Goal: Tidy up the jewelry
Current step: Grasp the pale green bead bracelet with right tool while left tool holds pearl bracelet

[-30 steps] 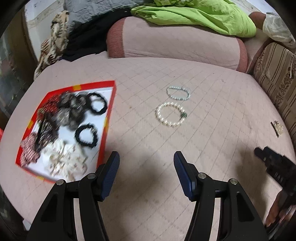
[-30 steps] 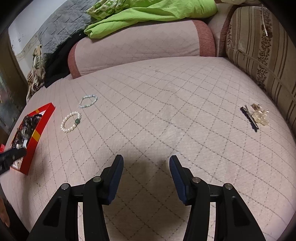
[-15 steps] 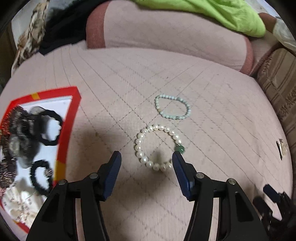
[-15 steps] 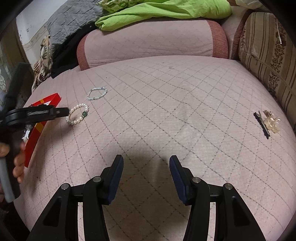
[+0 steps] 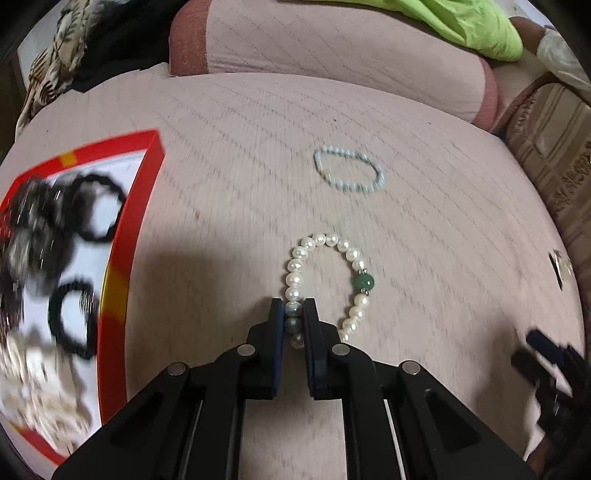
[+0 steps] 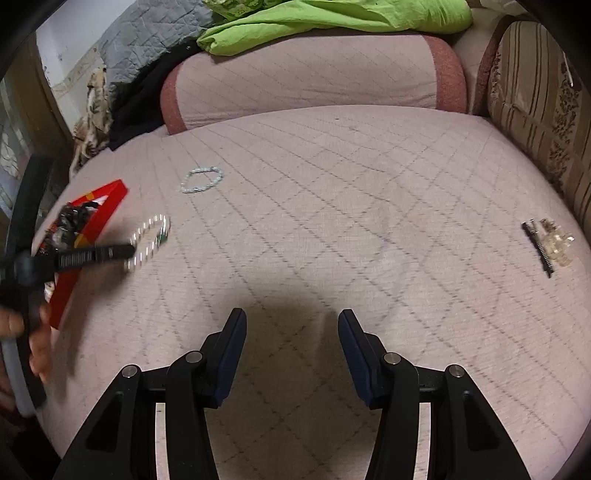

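Observation:
A white pearl bracelet (image 5: pixel 317 243) with one green bead lies on the pink quilted cushion (image 5: pixel 240 155). My left gripper (image 5: pixel 294 310) is closing its jaws on the bracelet's near side, and the pads press on the pearls between them. In the right wrist view the same left gripper (image 6: pixel 129 251) meets the pearl bracelet (image 6: pixel 149 236) at the left. A pale blue-green bead bracelet (image 5: pixel 349 173) lies beyond it. My right gripper (image 6: pixel 291 325) hovers open over bare cushion with nothing between its fingers.
A red-rimmed tray (image 5: pixel 125 236) with black hair ties and beaded pieces sits at the left. A black hair clip and clear clips (image 6: pixel 550 243) lie at the right, near a striped pillow (image 6: pixel 535 103). A pink bolster (image 6: pixel 306 81) and green cloth (image 6: pixel 332 18) lie behind.
My left gripper moved forward and down from beside the tray to the pearl bracelet and shut on its near side. The right gripper stayed put and open.

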### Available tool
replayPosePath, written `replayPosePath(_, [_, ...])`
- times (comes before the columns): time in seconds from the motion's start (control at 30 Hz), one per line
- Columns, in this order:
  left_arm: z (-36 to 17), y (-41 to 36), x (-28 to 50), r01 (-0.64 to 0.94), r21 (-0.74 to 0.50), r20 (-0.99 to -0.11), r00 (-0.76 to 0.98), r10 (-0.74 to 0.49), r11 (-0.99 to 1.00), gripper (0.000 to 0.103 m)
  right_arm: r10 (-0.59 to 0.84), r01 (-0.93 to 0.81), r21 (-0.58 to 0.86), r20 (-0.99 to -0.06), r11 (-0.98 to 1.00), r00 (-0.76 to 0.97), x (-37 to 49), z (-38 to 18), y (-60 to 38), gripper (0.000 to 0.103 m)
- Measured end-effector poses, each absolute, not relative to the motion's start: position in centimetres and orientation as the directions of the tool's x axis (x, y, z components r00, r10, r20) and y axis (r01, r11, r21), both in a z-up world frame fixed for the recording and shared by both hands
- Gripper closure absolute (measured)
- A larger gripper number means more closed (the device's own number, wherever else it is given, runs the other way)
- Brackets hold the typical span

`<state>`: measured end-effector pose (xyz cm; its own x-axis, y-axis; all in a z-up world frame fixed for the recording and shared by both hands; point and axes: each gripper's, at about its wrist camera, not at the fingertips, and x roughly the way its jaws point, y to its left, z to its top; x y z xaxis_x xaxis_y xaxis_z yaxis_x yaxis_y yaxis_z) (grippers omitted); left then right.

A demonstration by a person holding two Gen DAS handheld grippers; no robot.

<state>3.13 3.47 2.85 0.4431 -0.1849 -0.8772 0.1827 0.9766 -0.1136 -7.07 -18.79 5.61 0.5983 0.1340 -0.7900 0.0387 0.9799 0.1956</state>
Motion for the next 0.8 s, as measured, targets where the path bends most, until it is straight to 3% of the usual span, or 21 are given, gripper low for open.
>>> replayPosePath(0.2, [2.6,3.5,1.9,0.186,-0.104,-0.86,0.476,-0.183,0.977,0.092,0.246,-0.015,0.29,-0.783,0.957,0.571,-3.4,6.6,-17.7,0.047])
replayPosePath(0.3, [2.5,3.4,2.1,0.178,-0.12,-0.856,0.479,-0.193,0.977,0.09,0.257,-0.054,0.276,-0.783,0.96,0.567,0.5,6.8,-16.3,0.048])
replayPosePath(0.37, [2.4,3.3,2.1,0.182,-0.125,-0.852,0.484,-0.199,0.975,0.088,0.262,-0.082,0.262,-0.789,0.962,0.555,4.0,6.7,-14.9,0.055])
replayPosePath(0.57, [2.2,3.4,1.9,0.192,-0.145,-0.834,0.504,-0.224,0.971,0.081,0.277,-0.095,0.267,-0.812,0.959,0.514,11.3,5.1,-12.2,0.056])
replayPosePath(0.73, [2.0,2.5,1.5,0.213,-0.139,-0.829,0.509,-0.231,0.967,0.063,0.201,-0.119,0.163,-0.833,0.979,0.516,13.3,4.0,-9.9,0.056])
replayPosePath(0.8, [2.0,1.9,1.2,0.21,-0.103,-0.826,0.526,-0.201,0.972,0.063,0.15,-0.12,0.101,-0.839,0.988,0.524,13.6,3.9,-9.1,0.07])
